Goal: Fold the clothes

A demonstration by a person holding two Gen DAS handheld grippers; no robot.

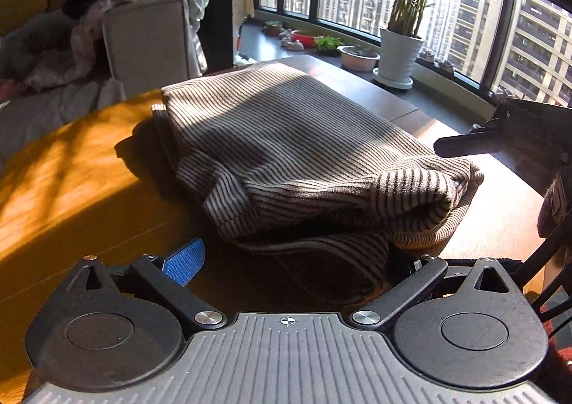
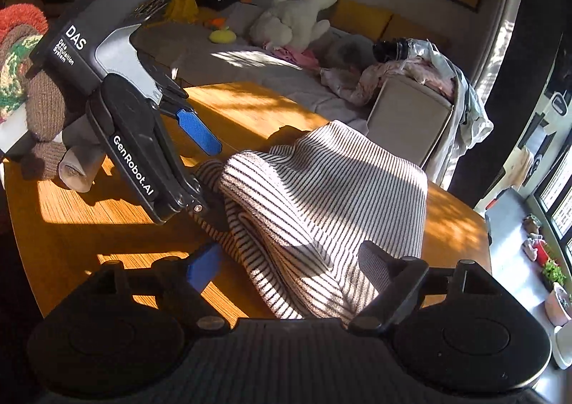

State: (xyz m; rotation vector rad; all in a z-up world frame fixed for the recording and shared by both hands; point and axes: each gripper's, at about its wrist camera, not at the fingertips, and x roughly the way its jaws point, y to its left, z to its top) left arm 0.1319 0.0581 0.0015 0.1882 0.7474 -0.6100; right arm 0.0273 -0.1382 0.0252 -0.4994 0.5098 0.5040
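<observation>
A striped knit garment (image 1: 304, 154) lies folded in a thick bundle on the wooden table (image 1: 71, 189). My left gripper (image 1: 296, 263) stands wide at the bundle's near edge. Its blue pad (image 1: 184, 261) is clear of the cloth on the left, and its other finger is hidden behind the fold. In the right wrist view the same garment (image 2: 321, 196) fills the middle, with the left gripper (image 2: 207, 170) at its left end. My right gripper (image 2: 289, 264) straddles the near corner, blue pad (image 2: 203, 264) beside the cloth and the dark finger resting on top. Neither presses the fabric.
Rolled knit items (image 2: 43, 111) and a grey roll (image 2: 77, 168) sit at the table's left end. A sofa arm (image 2: 407, 118) piled with clothes stands behind the table. A potted plant (image 1: 400, 54) and bowls line the window ledge. Bare table (image 2: 107, 218) lies left of the garment.
</observation>
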